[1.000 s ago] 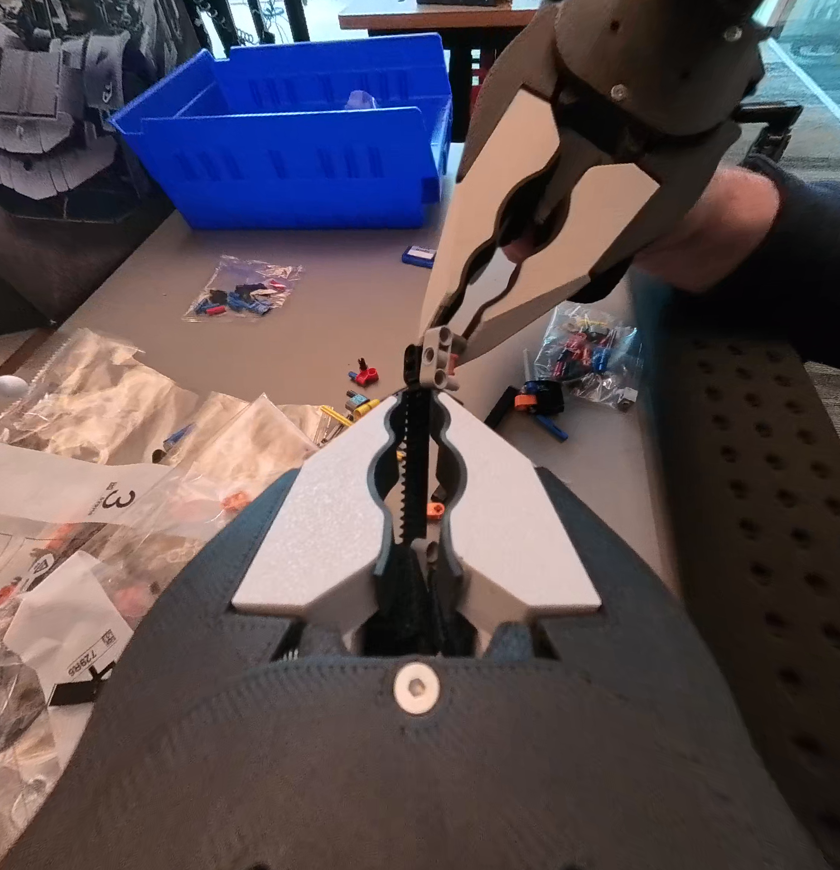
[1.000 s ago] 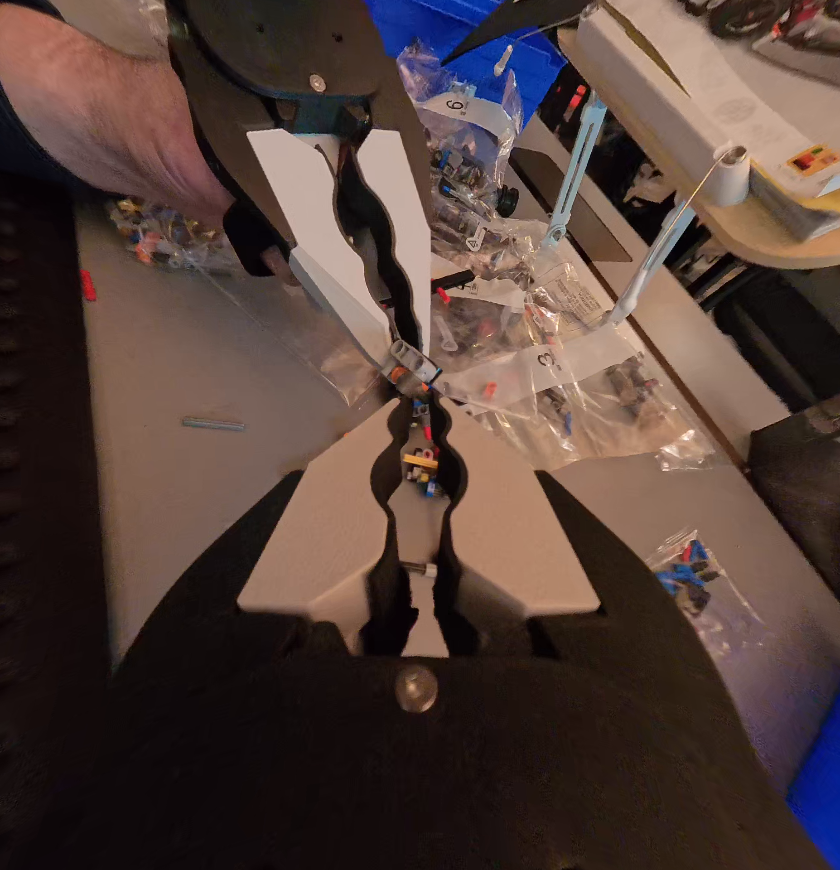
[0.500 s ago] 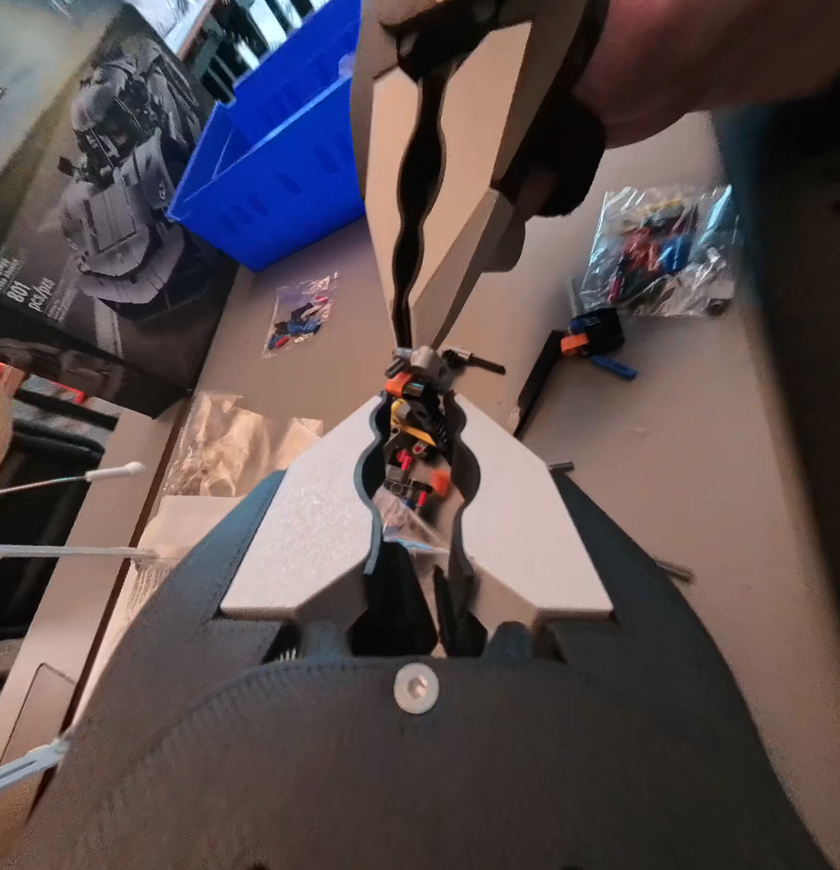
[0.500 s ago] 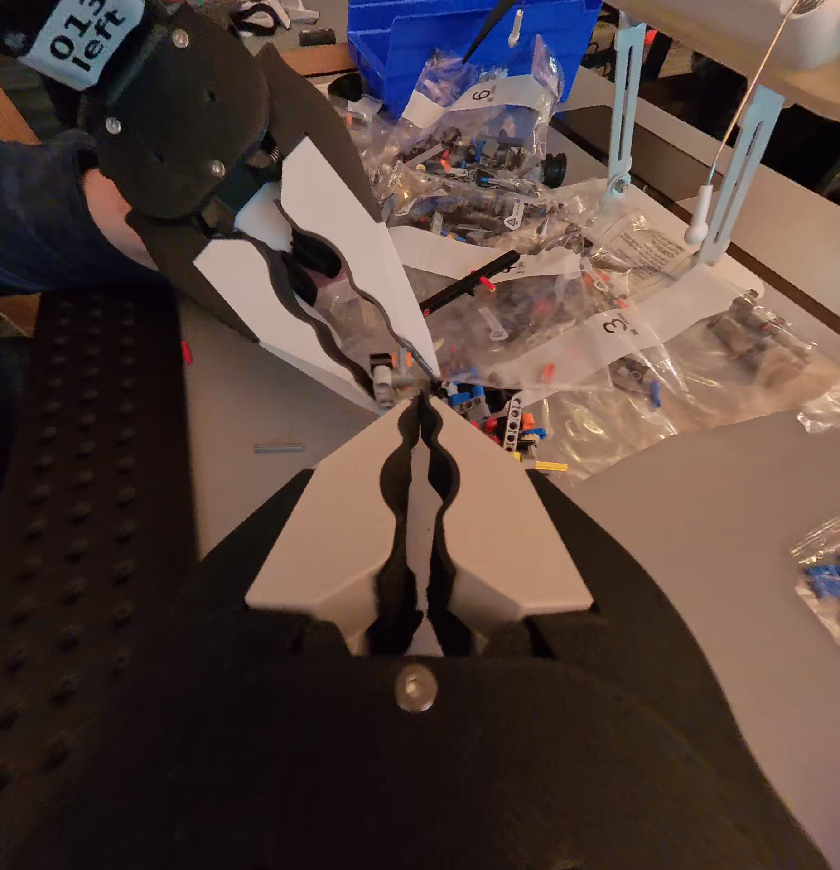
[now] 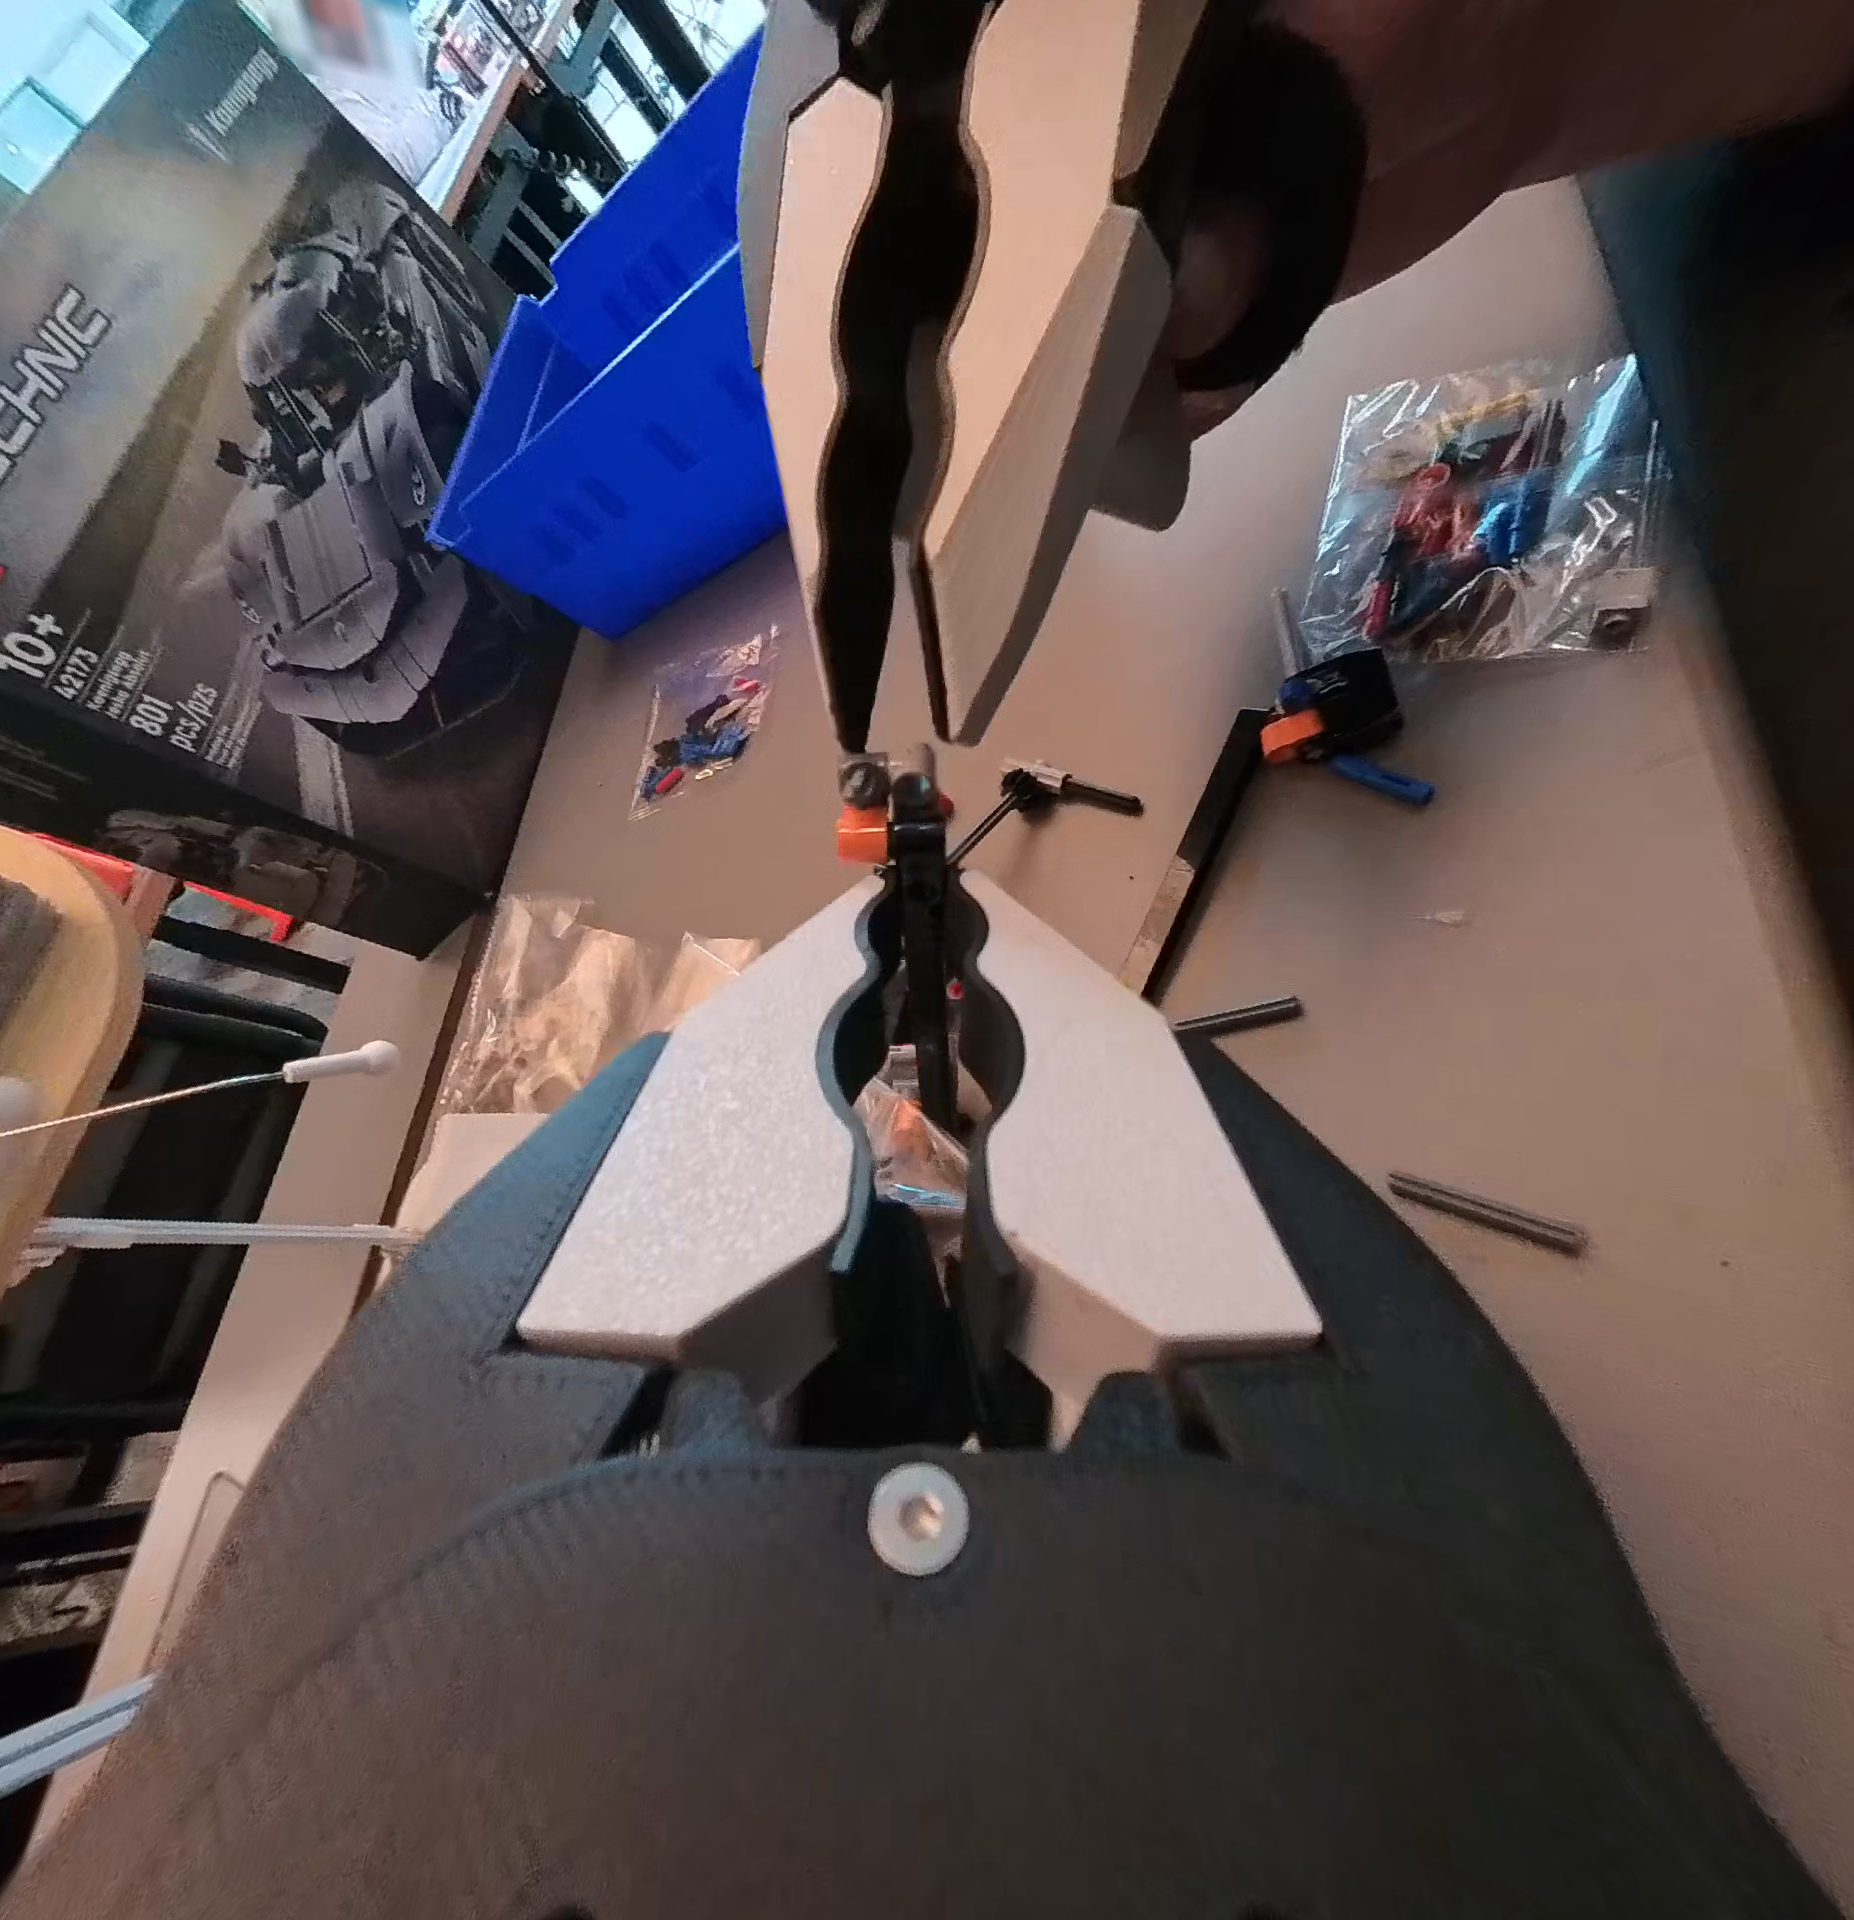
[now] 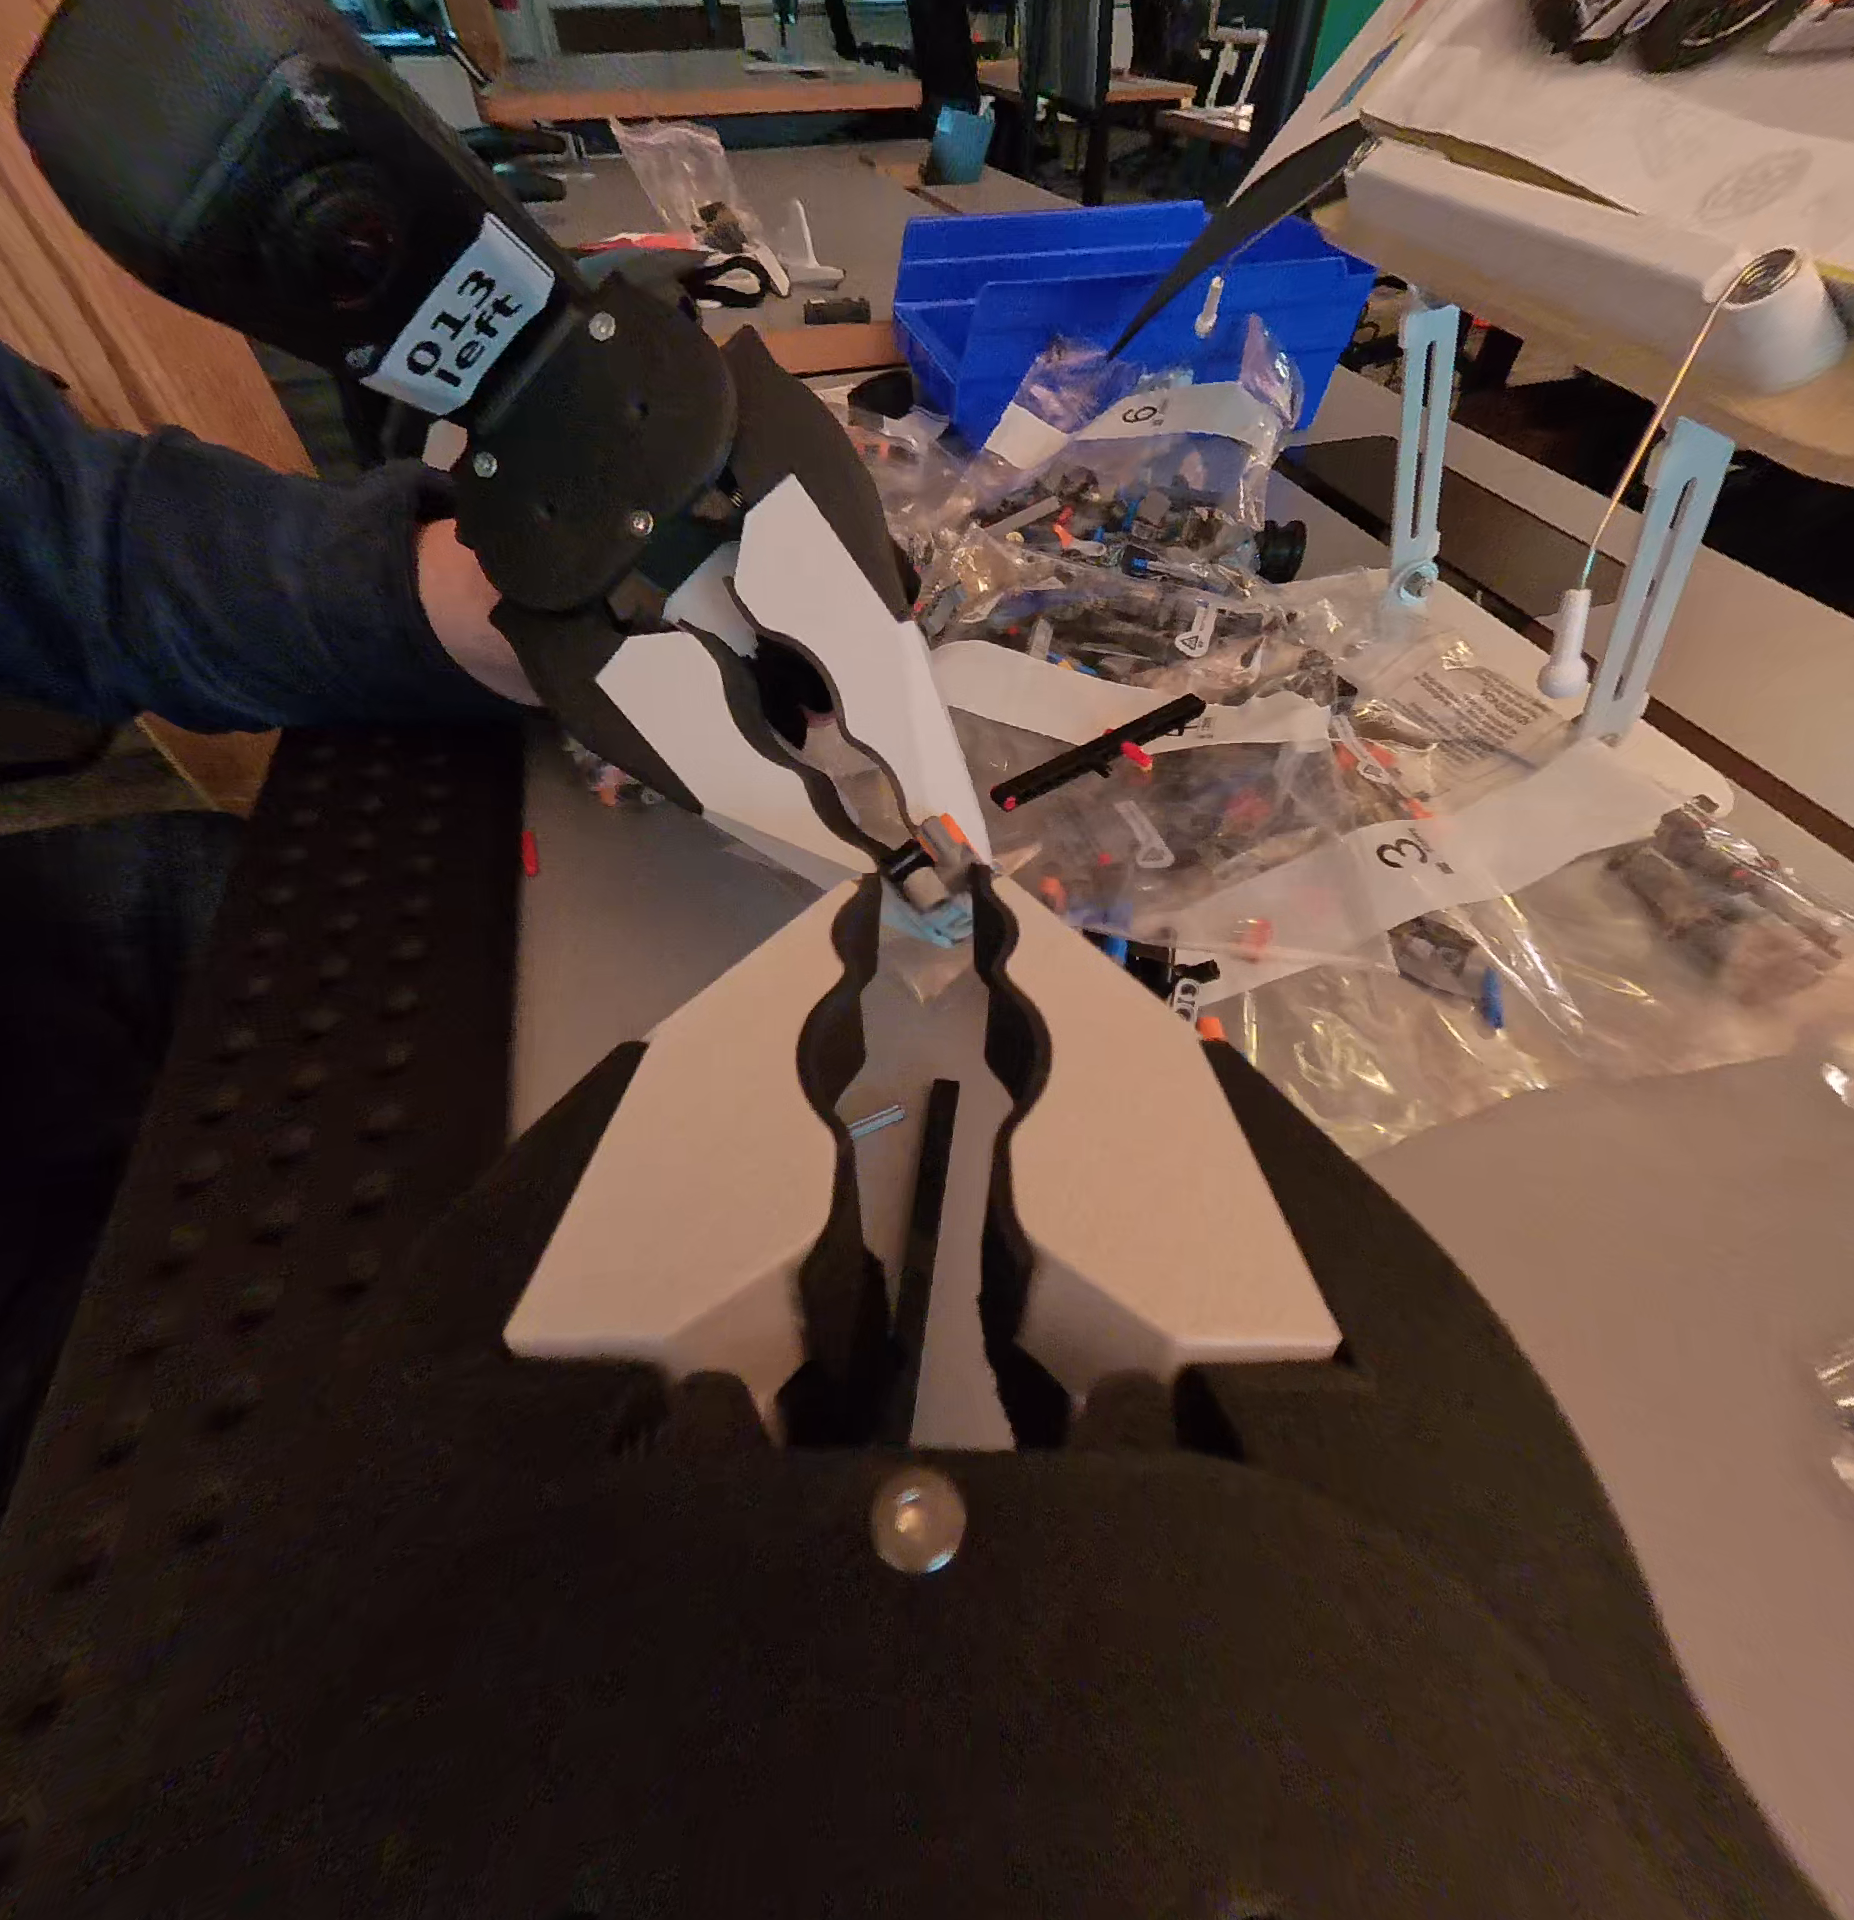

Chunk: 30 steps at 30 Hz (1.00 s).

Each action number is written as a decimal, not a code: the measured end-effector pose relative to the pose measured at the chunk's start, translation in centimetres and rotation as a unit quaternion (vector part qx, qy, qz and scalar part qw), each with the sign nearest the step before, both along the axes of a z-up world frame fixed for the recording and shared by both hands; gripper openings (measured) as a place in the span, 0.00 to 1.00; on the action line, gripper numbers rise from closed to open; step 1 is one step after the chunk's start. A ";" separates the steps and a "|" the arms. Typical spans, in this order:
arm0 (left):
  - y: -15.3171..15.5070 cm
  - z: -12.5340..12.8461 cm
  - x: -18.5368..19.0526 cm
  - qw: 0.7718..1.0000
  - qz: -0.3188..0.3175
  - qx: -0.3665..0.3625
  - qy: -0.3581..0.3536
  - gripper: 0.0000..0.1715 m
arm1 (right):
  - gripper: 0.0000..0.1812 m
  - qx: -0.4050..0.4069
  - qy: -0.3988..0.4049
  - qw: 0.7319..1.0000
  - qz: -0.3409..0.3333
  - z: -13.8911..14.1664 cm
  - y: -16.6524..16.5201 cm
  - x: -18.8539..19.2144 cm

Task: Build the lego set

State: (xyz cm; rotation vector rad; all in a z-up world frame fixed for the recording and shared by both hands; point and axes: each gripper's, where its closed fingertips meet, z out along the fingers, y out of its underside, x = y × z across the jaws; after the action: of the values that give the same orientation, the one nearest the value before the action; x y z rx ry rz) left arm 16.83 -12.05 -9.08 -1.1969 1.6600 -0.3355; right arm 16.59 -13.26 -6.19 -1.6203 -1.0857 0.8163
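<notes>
Here, the landmark: the small lego assembly (image 5: 895, 805), held in the air above the grey table (image 5: 1525, 987); every place below is given from it.
Lego assembly: a thin black beam with grey connectors and an orange piece at its far end is seen in the left wrist view; in the right wrist view (image 6: 933, 873) a pale grey piece, a black band and an orange tip are made out.
Left gripper (image 5: 918, 894): the jaws are closed on the black beam of the assembly, which runs back between the fingers.
Right gripper (image 6: 928, 883): the tips are nearly together at the grey end of the assembly, with a narrow gap kept between the pads; whether the piece is truly pinched cannot be told. In the left wrist view this gripper (image 5: 897, 732) is seen coming down from above, its tips touching the top of the assembly.
Blue bin (image 5: 611, 447): set well beyond the assembly, to the far left in the left wrist view.
Set box (image 5: 206, 499): stood further left than the bin.
Small parts bag (image 5: 707, 717): laid on the table between the assembly and the bin.
Larger parts bag (image 5: 1474, 530): laid well off to the right.
Loose dark axles (image 5: 1484, 1210): scattered on the table, near and to the right.
Numbered bags (image 6: 1422, 862): piled behind the assembly in the right wrist view.
</notes>
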 end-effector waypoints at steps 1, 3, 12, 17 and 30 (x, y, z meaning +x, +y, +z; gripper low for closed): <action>0.0 0.1 0.0 1.000 -0.002 0.009 0.000 0.03 | 0.09 0.005 -0.002 1.000 -0.005 0.0 0.1 0.0; -0.2 -0.1 0.1 1.000 -0.007 0.013 0.006 0.04 | 0.08 0.010 -0.006 1.000 -0.009 -0.1 0.2 0.0; -0.3 0.5 0.3 0.999 0.002 0.032 -0.006 0.03 | 0.15 -0.034 -0.006 0.999 -0.020 -0.9 0.8 0.2; -0.3 0.6 0.3 0.999 0.002 0.032 -0.011 0.04 | 0.08 -0.015 -0.022 1.000 -0.012 -1.1 0.5 -0.3; 0.0 1.2 0.2 0.999 0.006 0.008 -0.035 0.04 | 0.04 0.028 -0.026 0.999 -0.038 0.0 0.9 0.8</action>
State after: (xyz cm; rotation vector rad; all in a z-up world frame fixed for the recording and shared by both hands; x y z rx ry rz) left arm 16.99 -12.08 -7.84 -1.1699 1.5924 -0.3516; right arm 17.36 -12.36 -6.22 -1.6321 -1.0677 0.6925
